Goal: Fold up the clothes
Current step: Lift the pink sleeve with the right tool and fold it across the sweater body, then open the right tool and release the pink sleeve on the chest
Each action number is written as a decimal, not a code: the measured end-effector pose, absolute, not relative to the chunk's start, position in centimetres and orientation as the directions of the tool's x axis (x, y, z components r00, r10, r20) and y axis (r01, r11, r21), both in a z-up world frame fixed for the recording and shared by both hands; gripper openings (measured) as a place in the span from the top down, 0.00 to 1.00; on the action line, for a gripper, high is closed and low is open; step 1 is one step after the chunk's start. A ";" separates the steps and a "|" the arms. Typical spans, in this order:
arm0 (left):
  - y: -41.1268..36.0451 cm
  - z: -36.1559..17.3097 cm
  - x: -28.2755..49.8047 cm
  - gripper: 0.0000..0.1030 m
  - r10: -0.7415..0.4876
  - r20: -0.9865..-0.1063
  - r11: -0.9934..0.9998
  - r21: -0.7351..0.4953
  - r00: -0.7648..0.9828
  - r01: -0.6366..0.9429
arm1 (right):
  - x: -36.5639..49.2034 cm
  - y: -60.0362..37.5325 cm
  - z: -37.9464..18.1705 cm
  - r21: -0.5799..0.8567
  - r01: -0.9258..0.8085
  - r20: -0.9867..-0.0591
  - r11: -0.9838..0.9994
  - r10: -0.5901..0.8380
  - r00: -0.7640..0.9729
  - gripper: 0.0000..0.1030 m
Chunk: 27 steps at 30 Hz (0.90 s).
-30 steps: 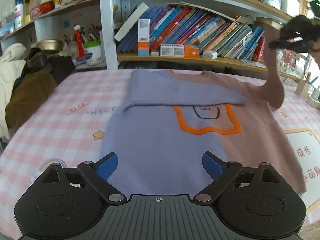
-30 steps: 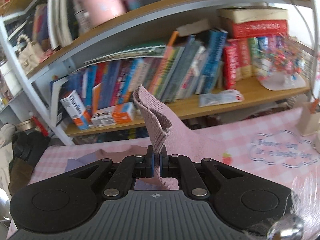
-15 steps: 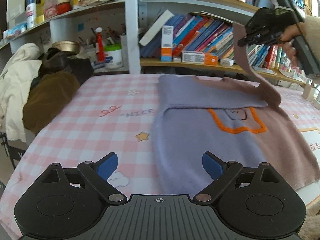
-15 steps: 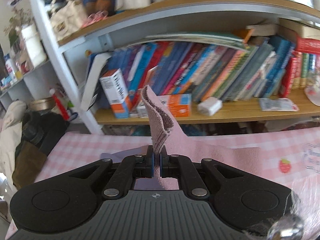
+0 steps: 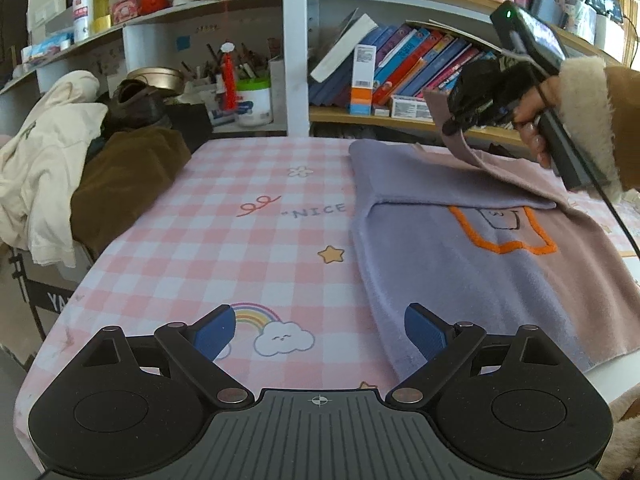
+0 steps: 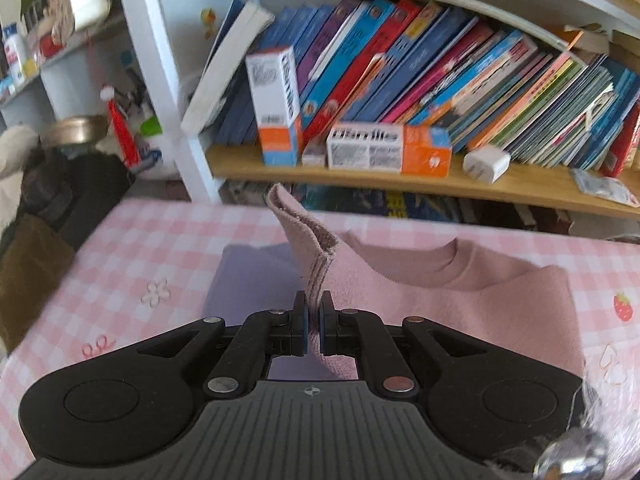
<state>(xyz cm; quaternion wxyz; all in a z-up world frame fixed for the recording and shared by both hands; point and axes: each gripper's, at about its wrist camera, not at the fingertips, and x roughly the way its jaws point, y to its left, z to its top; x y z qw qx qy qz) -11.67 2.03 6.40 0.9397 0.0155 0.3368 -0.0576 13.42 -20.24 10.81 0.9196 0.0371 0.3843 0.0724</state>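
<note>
A sweater (image 5: pixel 460 264), half lavender and half dusty pink with an orange outline on the chest, lies flat on the pink checked tablecloth (image 5: pixel 224 248). Its lavender sleeve is folded across the chest. My right gripper (image 6: pixel 313 312) is shut on the cuff of the pink sleeve (image 6: pixel 308 240), which stands up from the jaws. In the left wrist view that gripper (image 5: pixel 454 126) hangs over the sweater's upper part, held by a hand in a fleece cuff. My left gripper (image 5: pixel 320 332) is open with nothing between its fingers, low over the cloth just left of the sweater's hem.
A bookshelf (image 6: pixel 400 184) with leaning books and small boxes runs along the far side of the table. A pile of cream and brown clothes (image 5: pixel 80 168) sits at the table's left end. A black cable (image 5: pixel 624 224) trails from the right gripper.
The right gripper carried the pink sleeve leftward and lower, over the sweater's chest. The left gripper slid left, so the sweater now lies to its right rather than straight ahead.
</note>
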 end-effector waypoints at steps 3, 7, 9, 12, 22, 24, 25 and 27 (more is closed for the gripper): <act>2.4 6.3 -11.7 0.09 -0.095 -0.637 0.994 -0.016 0.765 0.110 | 13.4 -19.4 9.8 0.080 -0.112 -0.726 0.990 0.135 0.674 0.90; 2.4 6.3 -11.7 0.09 -0.101 -0.634 0.993 -0.021 0.767 0.113 | 12.8 -18.7 9.4 0.059 -0.148 -0.735 0.987 0.143 0.663 0.56; 2.3 6.3 -11.6 0.09 -0.108 -0.631 0.993 -0.025 0.768 0.120 | 12.5 -18.5 9.6 0.067 -0.170 -0.741 0.983 0.163 0.651 0.55; 1.9 6.4 -11.4 0.09 -0.122 -0.628 0.990 -0.027 0.769 0.135 | 11.8 -18.6 10.1 0.057 -0.181 -0.743 0.982 0.163 0.650 0.49; 1.0 6.5 -10.6 0.09 -0.122 -0.623 0.990 -0.022 0.773 0.138 | 5.9 -23.1 11.5 0.088 -0.160 -0.722 0.983 0.174 0.670 0.33; 0.7 6.4 -10.5 0.09 -0.130 -0.623 0.989 -0.024 0.772 0.147 | 4.0 -24.5 11.5 0.087 -0.141 -0.721 0.986 0.160 0.675 0.33; 0.5 6.4 -10.4 0.09 -0.135 -0.623 0.988 -0.023 0.771 0.154 | 3.0 -25.2 11.5 0.088 -0.131 -0.720 0.987 0.154 0.677 0.33; -0.1 6.4 -10.2 0.09 -0.149 -0.624 0.984 -0.022 0.767 0.174 | 1.0 -26.6 11.4 0.087 -0.107 -0.720 0.990 0.137 0.681 0.32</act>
